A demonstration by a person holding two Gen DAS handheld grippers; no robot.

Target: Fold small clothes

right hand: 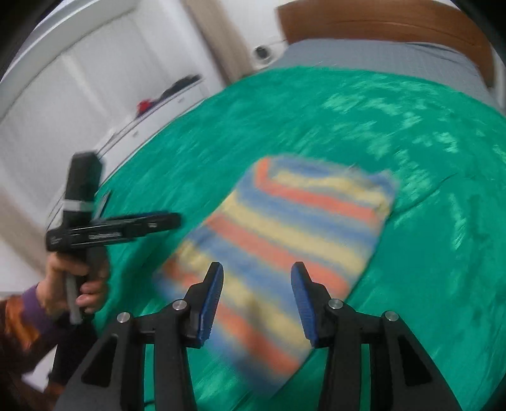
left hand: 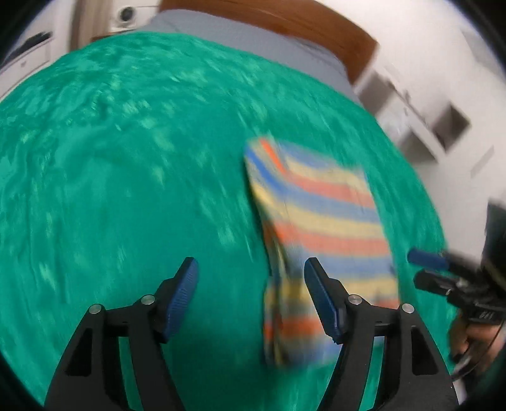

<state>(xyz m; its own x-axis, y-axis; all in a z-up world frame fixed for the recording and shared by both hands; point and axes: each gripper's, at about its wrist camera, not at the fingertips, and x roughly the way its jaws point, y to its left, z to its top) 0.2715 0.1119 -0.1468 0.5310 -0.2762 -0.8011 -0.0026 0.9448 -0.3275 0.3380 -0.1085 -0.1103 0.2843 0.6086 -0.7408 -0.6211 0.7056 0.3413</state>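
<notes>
Striped in orange, yellow and blue, the folded garment (right hand: 281, 240) lies flat on the green cover (right hand: 427, 189) of the bed, with a wooden headboard (right hand: 395, 22) at the far end. Left tongs (left hand: 251, 297) hang released over bare cover just left of the garment's near end. Right tongs (right hand: 256, 300) hover above its near part, also released, nothing pinched between the blue pads (right hand: 212, 303).
</notes>
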